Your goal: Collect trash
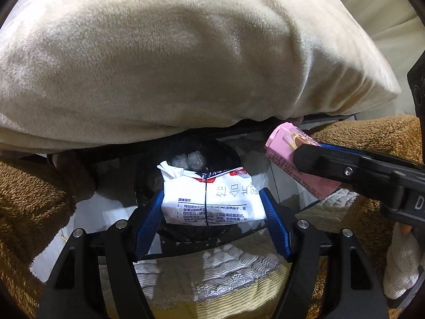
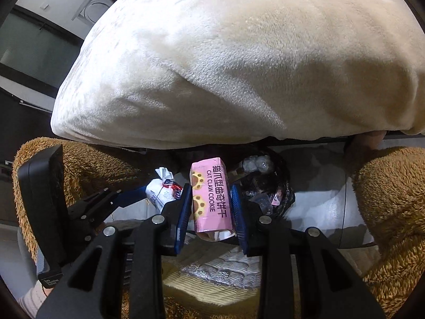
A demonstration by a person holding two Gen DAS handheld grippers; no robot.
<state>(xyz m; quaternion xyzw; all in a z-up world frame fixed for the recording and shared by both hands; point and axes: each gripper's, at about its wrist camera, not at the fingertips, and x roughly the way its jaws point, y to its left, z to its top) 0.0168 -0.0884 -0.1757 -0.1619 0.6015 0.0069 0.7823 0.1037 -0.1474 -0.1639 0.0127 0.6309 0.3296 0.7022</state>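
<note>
My left gripper is shut on a white wet-wipe packet and holds it right above a black trash bin that holds crumpled wrappers. My right gripper is shut on a pink cat claw cookie box and holds it beside the bin, which lies to its right. The right gripper and pink box show at the right of the left wrist view. The left gripper and white packet show at the left of the right wrist view.
A big cream plush cushion fills the upper half of both views and overhangs the bin. Brown fleece sleeves flank the scene. A quilted, lace-edged mat lies below the grippers. A white floor surrounds the bin.
</note>
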